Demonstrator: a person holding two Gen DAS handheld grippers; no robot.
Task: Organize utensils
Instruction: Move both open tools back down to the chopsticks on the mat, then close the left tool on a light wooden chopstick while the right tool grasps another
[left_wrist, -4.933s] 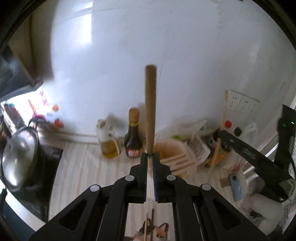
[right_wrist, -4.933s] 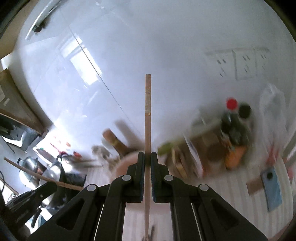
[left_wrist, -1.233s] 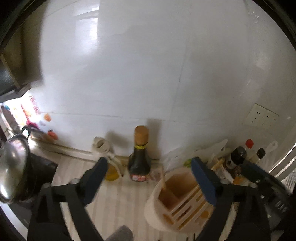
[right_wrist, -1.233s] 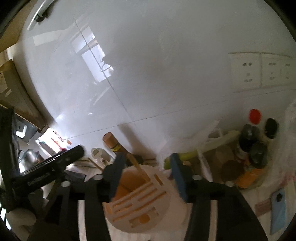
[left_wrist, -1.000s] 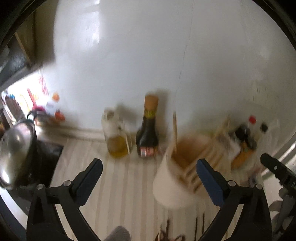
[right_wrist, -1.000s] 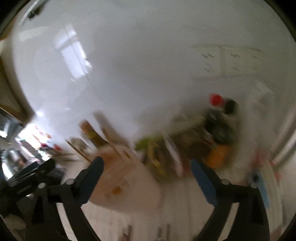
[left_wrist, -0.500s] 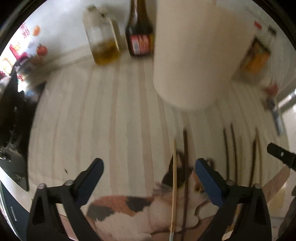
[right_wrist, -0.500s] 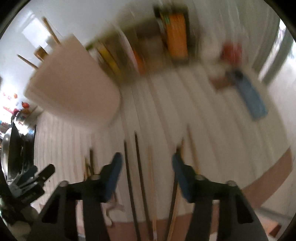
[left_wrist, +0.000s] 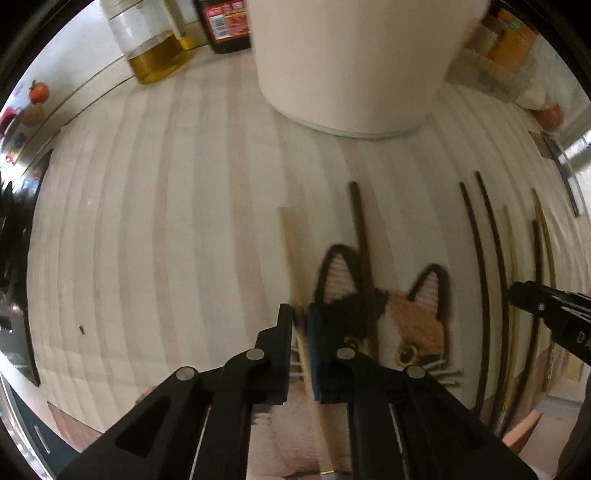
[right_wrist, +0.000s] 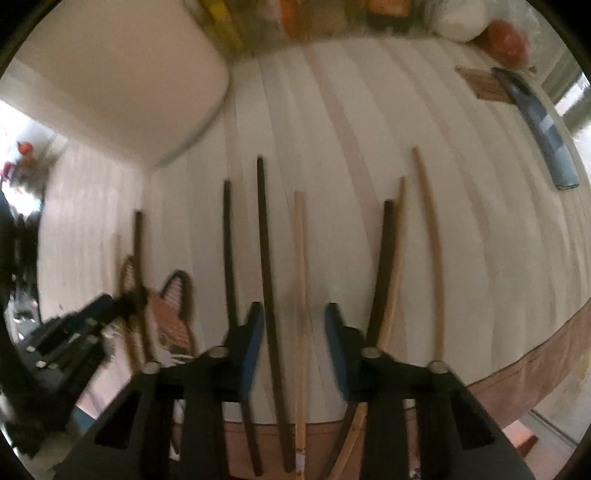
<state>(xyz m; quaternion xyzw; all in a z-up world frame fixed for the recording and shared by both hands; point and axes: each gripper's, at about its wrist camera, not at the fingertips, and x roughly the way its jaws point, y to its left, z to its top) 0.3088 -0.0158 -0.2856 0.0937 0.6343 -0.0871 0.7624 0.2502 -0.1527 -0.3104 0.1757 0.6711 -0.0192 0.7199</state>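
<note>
The fingers (left_wrist: 286, 332) of the left gripper (left_wrist: 302, 317) have just been closing and now pinch a pale wooden chopstick (left_wrist: 291, 258) lying on the striped light surface (left_wrist: 166, 221), beside a cat-face mat (left_wrist: 410, 325). A white round utensil holder (left_wrist: 351, 62) stands beyond.

In the right view, the right gripper (right_wrist: 294, 328) has its fingers (right_wrist: 255, 332) narrowed but apart, straddling a dark chopstick (right_wrist: 267, 258) and a light chopstick (right_wrist: 300, 258) without touching either.
</note>
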